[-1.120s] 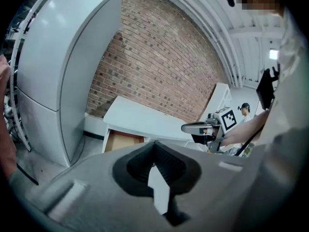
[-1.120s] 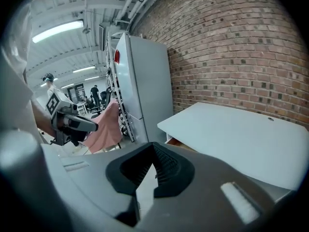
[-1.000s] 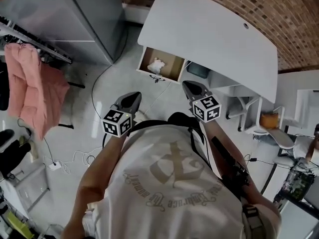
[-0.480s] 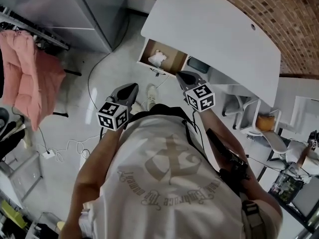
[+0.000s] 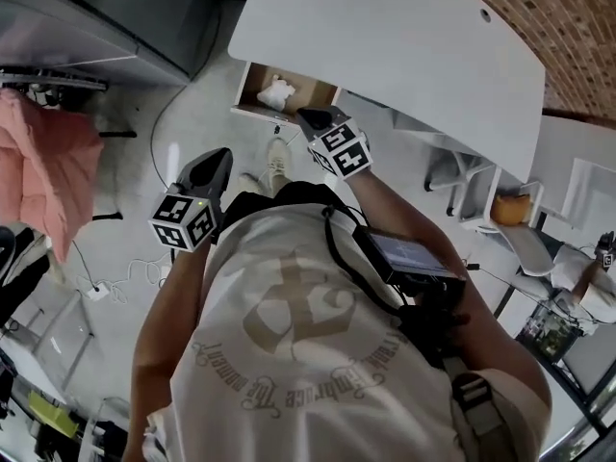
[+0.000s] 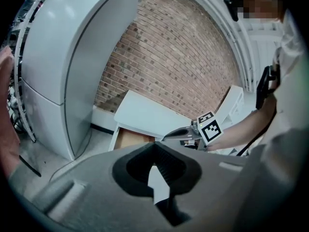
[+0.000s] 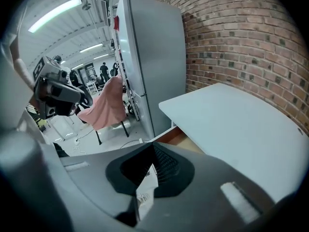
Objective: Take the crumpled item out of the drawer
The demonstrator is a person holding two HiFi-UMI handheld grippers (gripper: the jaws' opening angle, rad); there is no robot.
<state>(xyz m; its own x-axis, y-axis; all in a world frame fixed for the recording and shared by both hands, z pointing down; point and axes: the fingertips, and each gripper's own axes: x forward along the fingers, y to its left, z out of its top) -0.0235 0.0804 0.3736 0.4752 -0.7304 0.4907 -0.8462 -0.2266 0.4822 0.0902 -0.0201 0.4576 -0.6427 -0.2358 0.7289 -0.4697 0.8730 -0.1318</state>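
An open wooden drawer (image 5: pixel 252 83) juts out from under the white desk (image 5: pixel 404 46). Inside it lies the crumpled white item (image 5: pixel 276 92). My right gripper (image 5: pixel 306 115) is shut and empty, its tip just short of the drawer's front edge, right of the item. My left gripper (image 5: pixel 219 154) is also shut and empty, lower and to the left over the floor, well clear of the drawer. The left gripper view shows the drawer (image 6: pixel 128 138) beyond the jaws, with the right gripper (image 6: pixel 181 133) beside it. In the right gripper view the drawer's corner (image 7: pixel 176 137) sits under the desk top (image 7: pixel 241 124).
A tall grey cabinet (image 5: pixel 96 17) stands left of the desk, and a pink garment (image 5: pixel 43 171) hangs on a rack further left. Cables (image 5: pixel 125 277) trail across the floor. A white chair (image 5: pixel 525 243) stands to the right, and a brick wall (image 5: pixel 568 27) runs behind the desk.
My right gripper has moved down and forward towards the drawer's front edge. My left gripper has drifted down and leftward. Both stayed shut.
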